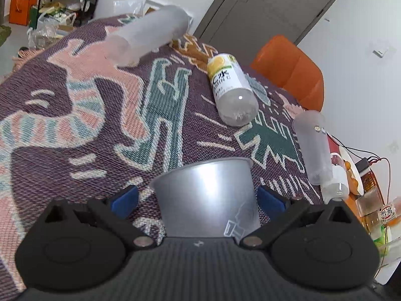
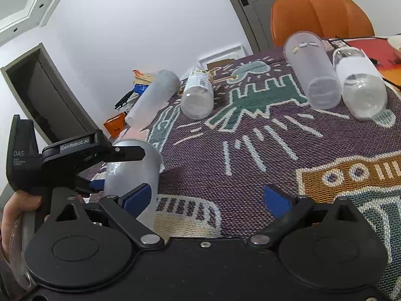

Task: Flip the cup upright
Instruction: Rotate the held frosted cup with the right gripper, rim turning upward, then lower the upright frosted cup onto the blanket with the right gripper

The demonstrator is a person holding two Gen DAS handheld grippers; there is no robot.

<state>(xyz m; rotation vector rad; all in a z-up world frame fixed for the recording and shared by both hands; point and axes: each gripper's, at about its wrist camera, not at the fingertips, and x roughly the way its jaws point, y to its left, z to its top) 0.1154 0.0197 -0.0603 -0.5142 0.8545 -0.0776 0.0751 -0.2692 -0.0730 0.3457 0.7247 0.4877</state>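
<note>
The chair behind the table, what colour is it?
Orange. The chair shows best in the right wrist view, behind the patterned tablecloth.

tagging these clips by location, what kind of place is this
Probably a room in a home: a table under a woven cloth, an orange chair, a door, and cluttered bags in the corner.

- cup [image 1: 208, 195] base hidden behind left gripper [image 1: 198, 202] body
- cup [image 2: 132, 173] partly covered by left gripper [image 2: 105, 170], contact unclear
- far bottle [image 1: 150, 35] blurred
</note>
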